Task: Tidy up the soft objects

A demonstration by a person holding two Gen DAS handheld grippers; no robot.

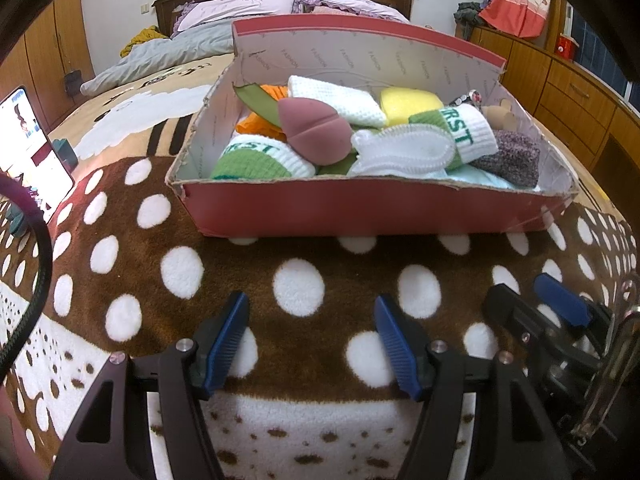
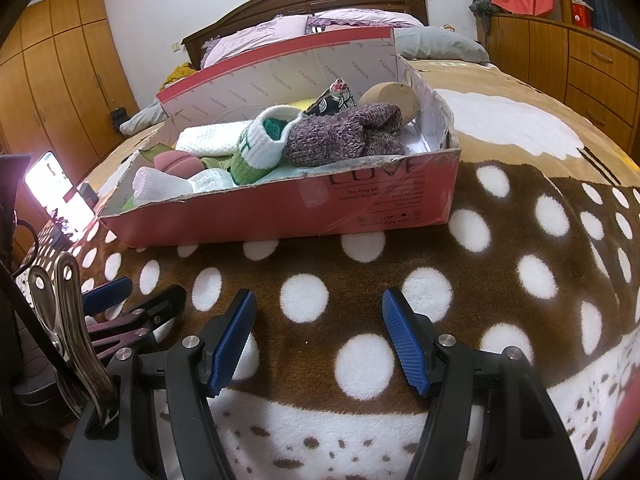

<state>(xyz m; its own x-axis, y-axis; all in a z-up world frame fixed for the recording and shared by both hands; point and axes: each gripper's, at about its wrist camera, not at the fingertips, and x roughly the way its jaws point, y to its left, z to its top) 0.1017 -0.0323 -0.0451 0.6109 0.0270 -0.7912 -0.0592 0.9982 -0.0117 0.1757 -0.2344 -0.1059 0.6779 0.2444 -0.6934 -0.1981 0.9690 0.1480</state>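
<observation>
Left gripper (image 1: 310, 340) & right gripper (image 2: 318, 338) are seen w/ jaws spread wide, nothing held, both low over the spotted blanket (image 1: 224, 280). The red box (image 1: 360, 208) is set ahead of both jaws, on the blanket, w/ lid flap raised. Inside are piled a purple knit sock (image 2: 344, 136), green-white socks (image 1: 260, 160), a white waffle cloth (image 1: 336, 100), a yellow sponge (image 1: 408, 106).
</observation>
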